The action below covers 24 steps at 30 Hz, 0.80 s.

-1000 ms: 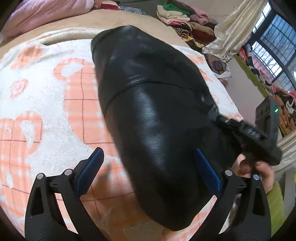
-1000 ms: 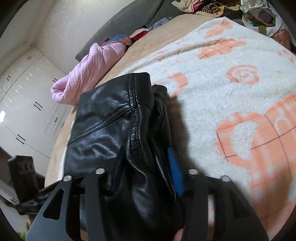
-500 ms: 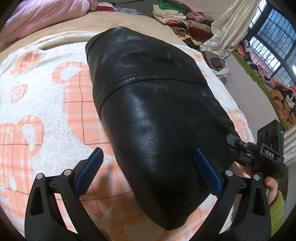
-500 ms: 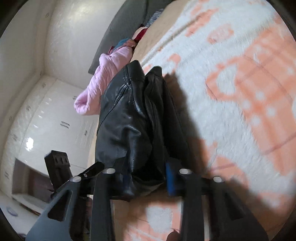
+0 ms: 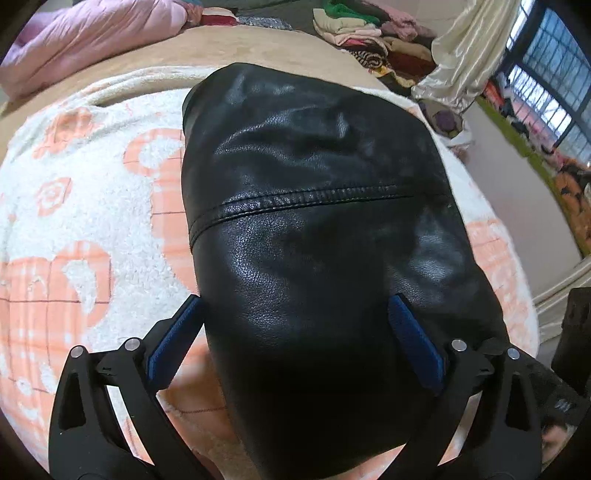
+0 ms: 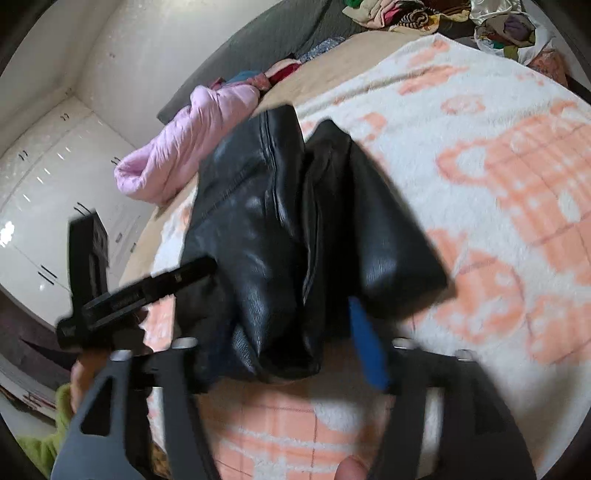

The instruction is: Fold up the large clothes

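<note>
I see a black leather jacket (image 5: pixel 314 240), folded into a thick bundle, lying on a white and peach fleece blanket (image 5: pixel 81 229) that covers the bed. In my left wrist view it fills the centre of the frame, with a stitched seam running across its middle. In my right wrist view the bundle's layered edge faces me at centre.

What has just changed: the jaws of my right gripper (image 6: pixel 284 343) have just been opening. Half a second ago they were pinched on the near edge of the jacket; now the blue pad at lower right stands clear of the leather, and the fold's edge lies loose between the jaws. I judge this as a release: the fold is laid down and the jacket rests on its own. This view is blurred, so fine contact on the left jaw is hard to tell.

My left gripper (image 5: pixel 295 339) hovers with its jaws spread wide to either side of the bundle, at the lower part of its frame, grasping nothing, much as it did a second ago.

Compared with the earlier left view, my right gripper has slid from the right edge towards the lower right corner, almost out of frame.

Further out, a pink quilt (image 6: pixel 177 155) lies at the upper left of the right view, and a stack of folded clothes (image 5: pixel 369 29) sits at the top of the left view.
</note>
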Each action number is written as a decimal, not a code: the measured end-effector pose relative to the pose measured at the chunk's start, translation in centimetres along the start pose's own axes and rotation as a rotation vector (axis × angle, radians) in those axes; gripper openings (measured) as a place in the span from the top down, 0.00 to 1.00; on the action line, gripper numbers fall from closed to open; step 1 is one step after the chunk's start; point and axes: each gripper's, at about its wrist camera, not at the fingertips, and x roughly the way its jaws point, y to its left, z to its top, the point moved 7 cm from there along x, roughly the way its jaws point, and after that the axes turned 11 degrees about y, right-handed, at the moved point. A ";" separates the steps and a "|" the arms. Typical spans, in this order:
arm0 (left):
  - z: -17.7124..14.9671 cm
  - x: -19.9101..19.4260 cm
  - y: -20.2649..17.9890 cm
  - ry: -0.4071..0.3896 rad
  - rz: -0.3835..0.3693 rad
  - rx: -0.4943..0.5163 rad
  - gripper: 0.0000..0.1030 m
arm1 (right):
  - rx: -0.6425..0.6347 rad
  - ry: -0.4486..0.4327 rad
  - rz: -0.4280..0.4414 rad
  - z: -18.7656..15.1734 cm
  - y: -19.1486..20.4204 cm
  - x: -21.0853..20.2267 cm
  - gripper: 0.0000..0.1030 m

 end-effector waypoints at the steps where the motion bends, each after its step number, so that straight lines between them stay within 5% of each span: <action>1: 0.0 0.1 0.1 0.004 -0.004 -0.006 0.10 | -0.003 0.001 0.016 0.5 0.1 0.0 0.21; 3: -0.1 0.1 0.2 0.001 -0.004 -0.007 0.10 | -0.026 0.042 0.012 1.4 0.4 1.2 0.24; 4: -0.1 0.1 0.2 0.000 -0.003 -0.007 0.10 | -0.037 0.057 -0.004 1.1 -0.1 1.2 0.62; 5: -0.1 0.0 0.3 0.003 -0.006 -0.009 0.10 | -0.055 0.071 -0.001 1.4 0.1 1.7 0.73; 9: 0.3 -1.4 0.0 -0.019 -0.013 0.004 0.10 | -0.218 0.025 -0.082 4.0 1.4 0.1 0.77; 12: 1.0 -2.2 -0.9 -0.037 0.008 0.025 0.10 | -0.214 -0.006 -0.096 6.2 -0.3 -1.0 0.77; 16: 0.9 0.2 -1.5 0.015 0.067 0.040 0.09 | -0.054 0.116 -0.037 5.4 -5.9 2.4 0.70; 20: 0.5 2.5 -1.8 0.055 0.018 0.014 0.08 | 0.053 0.097 0.042 3.8 -8.7 3.3 0.69; 23: 0.6 2.3 -1.9 0.053 0.009 0.022 0.08 | 0.038 0.090 -0.001 3.7 -8.3 1.5 0.40; 24: 0.6 2.1 -1.8 0.050 0.012 0.025 0.08 | 0.022 0.089 -0.062 3.6 -8.3 0.7 0.14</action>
